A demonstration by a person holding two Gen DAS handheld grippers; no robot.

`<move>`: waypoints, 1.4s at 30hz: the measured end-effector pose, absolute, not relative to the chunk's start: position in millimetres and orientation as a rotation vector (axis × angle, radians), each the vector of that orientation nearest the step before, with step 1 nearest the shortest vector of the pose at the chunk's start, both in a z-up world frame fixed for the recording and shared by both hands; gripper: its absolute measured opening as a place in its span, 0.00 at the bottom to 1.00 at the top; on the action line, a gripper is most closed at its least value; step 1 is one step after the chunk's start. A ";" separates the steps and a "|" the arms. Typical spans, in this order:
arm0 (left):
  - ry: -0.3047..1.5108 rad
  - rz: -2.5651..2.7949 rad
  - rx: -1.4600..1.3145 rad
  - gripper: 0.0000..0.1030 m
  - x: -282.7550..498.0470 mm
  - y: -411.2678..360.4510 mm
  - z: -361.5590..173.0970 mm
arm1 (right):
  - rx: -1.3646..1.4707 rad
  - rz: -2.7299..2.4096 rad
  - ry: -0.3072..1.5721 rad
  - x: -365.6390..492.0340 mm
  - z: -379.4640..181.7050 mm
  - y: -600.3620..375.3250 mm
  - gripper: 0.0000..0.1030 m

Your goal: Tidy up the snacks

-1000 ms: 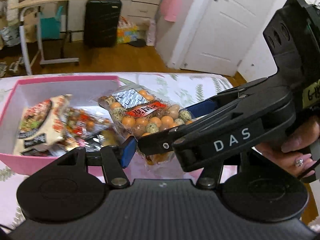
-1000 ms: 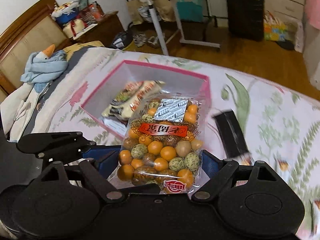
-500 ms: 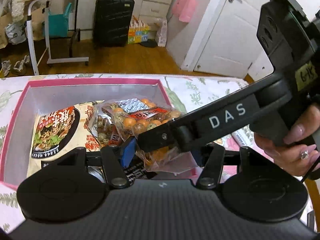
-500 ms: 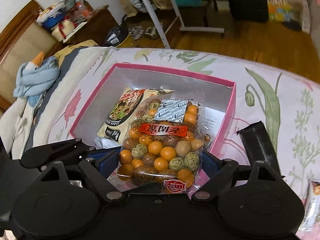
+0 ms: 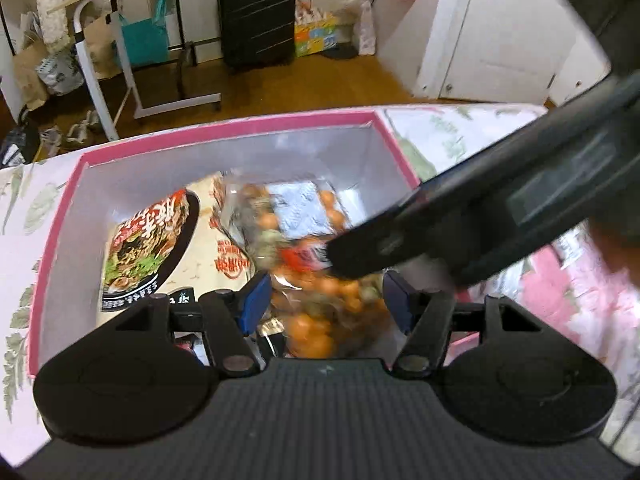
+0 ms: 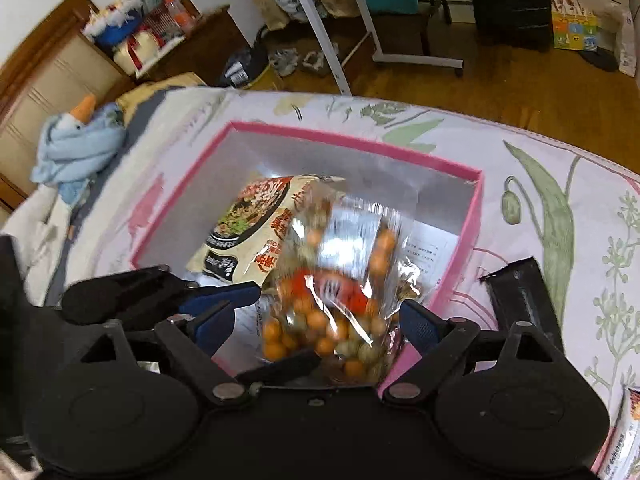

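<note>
While bag of coated nuts [image 6: 332, 280] shows blurred above pink box [image 5: 240, 124], noodle packet [image 5: 148, 240] lies flat in box's left half. Left gripper [image 5: 326, 304]: jaws just been opening, bag between blue pads, no pinch visible, grip let go. Bag mid-box, overlapping packet's right edge. Right gripper [image 6: 320, 316]: jaws wide, gap beside bag, released. Black wrapper [image 6: 520, 292] on floral bedcover [image 6: 560, 184], right of box.

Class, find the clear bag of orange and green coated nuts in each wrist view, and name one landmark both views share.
Left wrist: clear nut bag, centre, over the pink box, between the blue pads.
Right wrist: same bag, lower centre, over the box's near edge.
Shared landmark: pink box holding the beige noodle packet.
</note>
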State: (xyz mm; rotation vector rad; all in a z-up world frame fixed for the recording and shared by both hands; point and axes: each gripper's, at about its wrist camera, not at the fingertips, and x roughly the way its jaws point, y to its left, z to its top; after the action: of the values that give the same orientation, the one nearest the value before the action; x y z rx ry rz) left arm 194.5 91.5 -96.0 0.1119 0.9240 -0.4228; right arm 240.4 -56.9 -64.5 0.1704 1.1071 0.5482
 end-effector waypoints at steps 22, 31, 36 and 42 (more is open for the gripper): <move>0.894 -0.631 0.127 0.65 135.8 -7.2 -34.8 | -0.022 0.391 0.829 111.4 -24.4 -232.3 0.93; 0.931 -0.647 0.214 0.69 141.9 -78.6 -79.7 | 0.024 0.284 0.899 123.4 -85.6 -276.2 0.76; 0.990 -0.609 0.265 0.67 153.1 -104.5 -118.3 | 0.015 0.240 0.878 125.1 -128.2 -278.0 0.72; 0.953 -0.554 0.338 0.67 166.3 -115.4 -154.6 | 0.022 0.194 0.859 128.4 -168.3 -274.1 0.64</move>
State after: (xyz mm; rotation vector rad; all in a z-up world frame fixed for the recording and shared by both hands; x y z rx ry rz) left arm 166.3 -115.4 -154.6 0.3378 0.9531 -0.5536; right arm 128.4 -274.1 -168.3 0.0225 0.8588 0.1940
